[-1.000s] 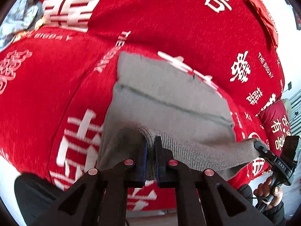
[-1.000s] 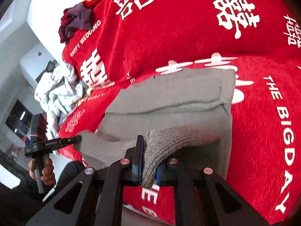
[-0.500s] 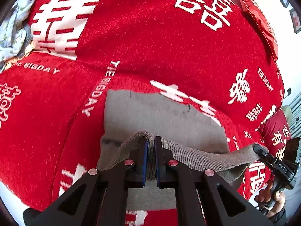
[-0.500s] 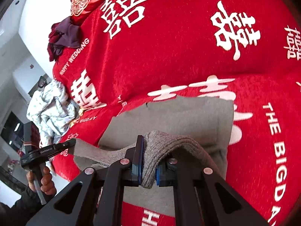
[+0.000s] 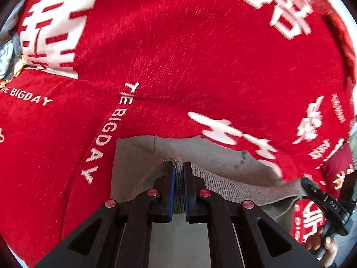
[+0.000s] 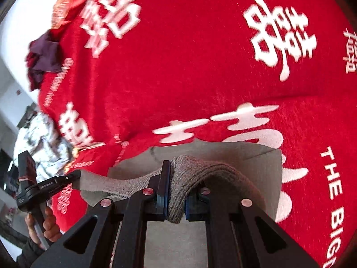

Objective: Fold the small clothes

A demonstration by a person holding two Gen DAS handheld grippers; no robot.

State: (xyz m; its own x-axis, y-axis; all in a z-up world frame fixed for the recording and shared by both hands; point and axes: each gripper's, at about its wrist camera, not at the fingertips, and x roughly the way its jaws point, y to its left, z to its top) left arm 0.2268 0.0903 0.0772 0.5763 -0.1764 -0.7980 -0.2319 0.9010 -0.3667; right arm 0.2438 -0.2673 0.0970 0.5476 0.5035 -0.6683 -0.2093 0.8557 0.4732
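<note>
A grey knit garment [image 5: 209,154] lies on a red bedspread [image 5: 169,51] with white characters. My left gripper [image 5: 179,167] is shut on its ribbed hem, held above the flat part. My right gripper [image 6: 176,167] is shut on the same hem further along [image 6: 200,169]. The hem stretches between the two grippers over the flat grey cloth [image 6: 223,151]. The right gripper also shows in the left wrist view [image 5: 312,187], and the left one in the right wrist view [image 6: 67,177].
A pale patterned garment heap [image 6: 40,143] and a dark purple garment [image 6: 42,55] lie at the bed's left side. A red cushion [image 5: 330,15] sits at the far right. The person's hand [image 6: 44,225] holds the left gripper's handle.
Both grippers have carried the ribbed hem forward over the garment, towards its far edge. Less of the flat grey cloth shows beyond the fingers now.
</note>
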